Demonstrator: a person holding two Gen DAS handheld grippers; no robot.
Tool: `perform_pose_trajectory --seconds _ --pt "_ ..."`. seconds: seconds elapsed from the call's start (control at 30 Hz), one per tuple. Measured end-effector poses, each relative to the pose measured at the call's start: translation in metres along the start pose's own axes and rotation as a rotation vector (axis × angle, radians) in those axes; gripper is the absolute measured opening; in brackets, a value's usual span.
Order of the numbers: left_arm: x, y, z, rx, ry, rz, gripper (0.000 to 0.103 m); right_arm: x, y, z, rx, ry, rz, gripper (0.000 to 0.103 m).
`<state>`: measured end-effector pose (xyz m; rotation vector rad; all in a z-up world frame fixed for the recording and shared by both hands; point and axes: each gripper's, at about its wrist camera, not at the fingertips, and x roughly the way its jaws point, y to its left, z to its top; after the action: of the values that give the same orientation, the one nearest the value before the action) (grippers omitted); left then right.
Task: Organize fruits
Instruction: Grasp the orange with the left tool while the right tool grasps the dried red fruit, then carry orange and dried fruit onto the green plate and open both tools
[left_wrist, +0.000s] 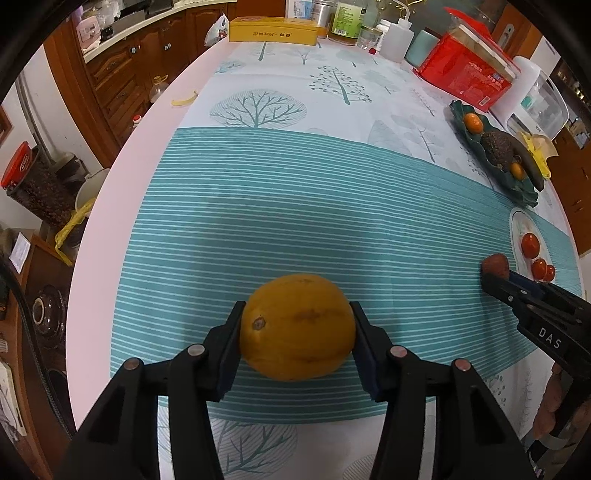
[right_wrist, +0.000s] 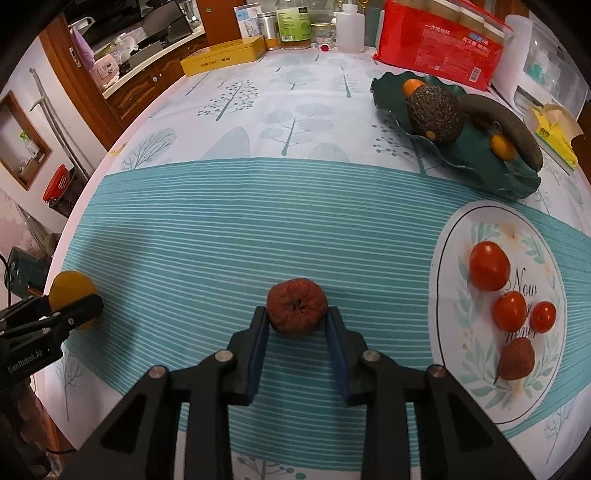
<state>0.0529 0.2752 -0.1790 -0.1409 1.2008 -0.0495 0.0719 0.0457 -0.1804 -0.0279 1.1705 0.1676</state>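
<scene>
Tree-print tablecloth (left_wrist: 280, 110) beside wooden cabinets (left_wrist: 125, 70)

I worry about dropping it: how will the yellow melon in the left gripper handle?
The yellow melon looks smooth and rounded, so it may slip or roll. It spans the left gripper almost fully, suggesting real weight.

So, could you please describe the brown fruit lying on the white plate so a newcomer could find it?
Find the white plate with leaf print, right of the right gripper. Nearest its front edge lies a wrinkled brown fruit, dull and pointed, unlike the three glossy red tomatoes behind it.
</scene>
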Motion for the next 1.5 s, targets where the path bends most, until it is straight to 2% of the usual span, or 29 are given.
perform_pose_trajectory --seconds 0.37,0.77,1.03,1.27,1.5 --pt "-0.006 -0.012 -0.005 0.04 -0.005 0.037 0.049 -0.017 0.001 -0.004 -0.02 -0.059 0.019 0.03" --pt "-0.054 -0.046 -0.005 0.109 -0.08 0.052 0.049 -0.049 -0.006 -0.008 -0.016 -0.104 0.056 0.03" --pt "-0.077 -0.095 0.004 0.139 -0.104 0.017 0.049 -0.093 -0.027 -0.005 -0.04 -0.156 0.041 0.03" --pt "-0.09 -0.153 0.014 0.171 -0.115 -0.035 0.049 -0.129 -0.072 -0.003 -0.03 -0.177 0.019 0.03" --pt "-0.089 -0.207 0.031 0.197 -0.105 -0.067 0.049 -0.147 -0.119 0.002 -0.009 -0.178 0.006 0.03"
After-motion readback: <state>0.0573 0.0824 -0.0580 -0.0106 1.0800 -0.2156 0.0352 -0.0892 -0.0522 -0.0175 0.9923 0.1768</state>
